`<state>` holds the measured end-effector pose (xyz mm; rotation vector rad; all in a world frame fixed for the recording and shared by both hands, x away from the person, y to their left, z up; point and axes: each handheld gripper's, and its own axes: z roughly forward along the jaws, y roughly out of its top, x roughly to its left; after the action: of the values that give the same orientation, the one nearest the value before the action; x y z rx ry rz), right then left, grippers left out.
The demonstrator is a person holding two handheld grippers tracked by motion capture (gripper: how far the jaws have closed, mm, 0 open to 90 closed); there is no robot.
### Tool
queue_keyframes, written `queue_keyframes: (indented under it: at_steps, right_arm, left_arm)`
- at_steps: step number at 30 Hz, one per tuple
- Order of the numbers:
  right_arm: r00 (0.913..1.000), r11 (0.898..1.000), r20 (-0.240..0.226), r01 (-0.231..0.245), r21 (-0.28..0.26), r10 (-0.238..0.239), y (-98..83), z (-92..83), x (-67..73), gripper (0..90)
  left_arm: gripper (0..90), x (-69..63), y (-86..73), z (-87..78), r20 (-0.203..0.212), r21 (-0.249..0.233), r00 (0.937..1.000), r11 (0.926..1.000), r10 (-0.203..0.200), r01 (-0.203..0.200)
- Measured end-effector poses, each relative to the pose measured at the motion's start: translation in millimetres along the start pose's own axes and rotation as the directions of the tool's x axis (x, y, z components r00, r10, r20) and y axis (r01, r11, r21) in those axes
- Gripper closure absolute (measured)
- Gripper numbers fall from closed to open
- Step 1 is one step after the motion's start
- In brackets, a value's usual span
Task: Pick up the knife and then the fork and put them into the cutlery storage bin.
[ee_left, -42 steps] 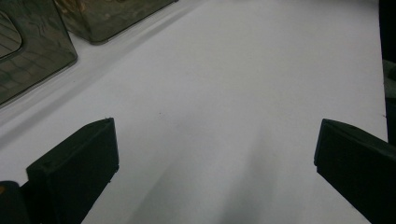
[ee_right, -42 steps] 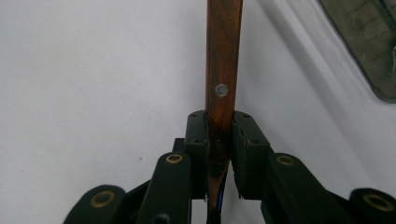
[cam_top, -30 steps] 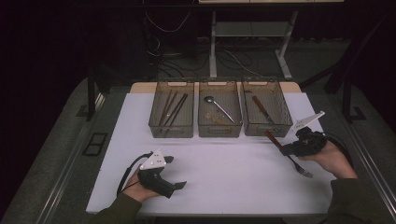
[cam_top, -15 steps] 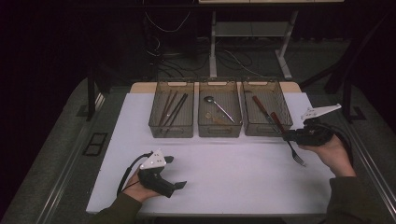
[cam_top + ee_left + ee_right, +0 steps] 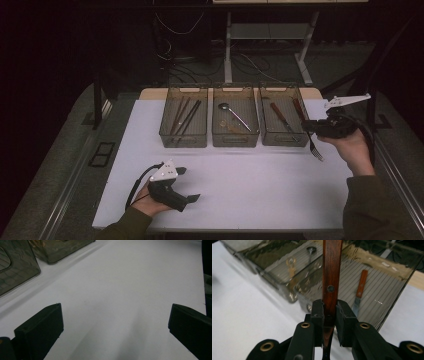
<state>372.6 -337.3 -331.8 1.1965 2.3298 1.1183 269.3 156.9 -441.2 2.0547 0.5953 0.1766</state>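
Right hand-held gripper (image 5: 309,128): clamped on fork (image 5: 306,131), by right bin (image 5: 281,116), tabletop's (image 5: 250,190) far right.
Left hand-held gripper (image 5: 189,184): jaws apart, near edge.

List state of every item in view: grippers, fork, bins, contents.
right gripper: shut on the fork's wooden handle
fork: held in the air, tines down, beside the right bin
left gripper: open, nothing between the jaws
left bin: holds long dark sticks
middle bin: holds a spoon
right bin: holds a wooden-handled utensil
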Motion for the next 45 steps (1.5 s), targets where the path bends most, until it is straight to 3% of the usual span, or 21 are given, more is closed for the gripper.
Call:
queue_keyframes:
  at_steps: [6, 12, 16, 22, 25, 29, 30, 32, 38, 45]
  right_arm:
    - [0.9979, 0.999, 0.062, -0.018, -0.032, 0.02, 29.5, 8.6, -9.9, 77.9]
    - [0.9924, 0.997, 0.106, -0.059, -0.041, 0.063, 62.2, 35.9, -27.8, 77.8]
    - [0.989, 0.996, 0.122, -0.078, -0.047, 0.083, 72.0, 54.6, -39.9, 77.8]
    - [0.9843, 0.996, 0.158, -0.086, 0.036, 0.08, 59.0, 90.2, -50.2, 77.8]
    - [0.9844, 0.991, 0.129, -0.126, 0.037, 0.12, 49.4, 103.1, -53.9, 77.7]
    - [0.9836, 0.984, 0.133, -0.137, 0.111, 0.122, 35.6, 121.6, -50.9, 76.1]
    - [0.9822, 0.985, 0.149, -0.131, 0.113, 0.114, 33.2, 123.1, -49.5, 73.8]
    - [0.9817, 0.984, 0.124, -0.155, 0.084, 0.144, 29.8, 121.1, -48.3, 64.9]
    - [0.9845, 0.988, 0.096, -0.15, 0.03, 0.147, 24.9, 99.6, -41.2, 47.6]
    - [0.996, 0.998, 0.06, -0.066, -0.003, 0.066, 16.4, 76.0, -20.5, 33.5]
  left_arm:
    - [0.0, -0.7, 0.2, 0.6, 0.001, 0.001, 1.0, 1.0, -0.003, 0.003]
    - [0.0, 0.0, 0.2, 1.4, 0.002, 0.001, 1.0, 1.0, -0.008, 0.008]
    - [0.0, -0.1, 0.5, 0.8, 0.006, -0.005, 1.0, 1.0, -0.006, 0.006]
    - [0.0, -0.2, 0.6, -0.5, 0.011, -0.005, 0.9999, 1.0, -0.004, 0.004]
    - [0.0, -0.4, 0.1, -0.3, 0.014, -0.009, 0.9999, 0.9999, -0.005, 0.005]
    - [0.0, -0.9, 0.5, -1.0, 0.015, -0.01, 0.9999, 0.9999, 0.004, -0.004]
    - [0.0, -0.6, 0.5, -1.0, 0.016, -0.012, 0.9998, 0.9999, 0.009, -0.009]
    - [0.0, -0.9, 0.6, -1.0, 0.016, -0.009, 0.9998, 0.9999, 0.009, -0.008]
    - [0.0, -2.1, 0.5, -0.3, 0.013, -0.006, 0.9999, 0.9999, 0.01, -0.01]
    - [0.0, -2.8, 0.1, -0.5, 0.009, 0.0, 0.9999, 1.0, 0.007, -0.007]
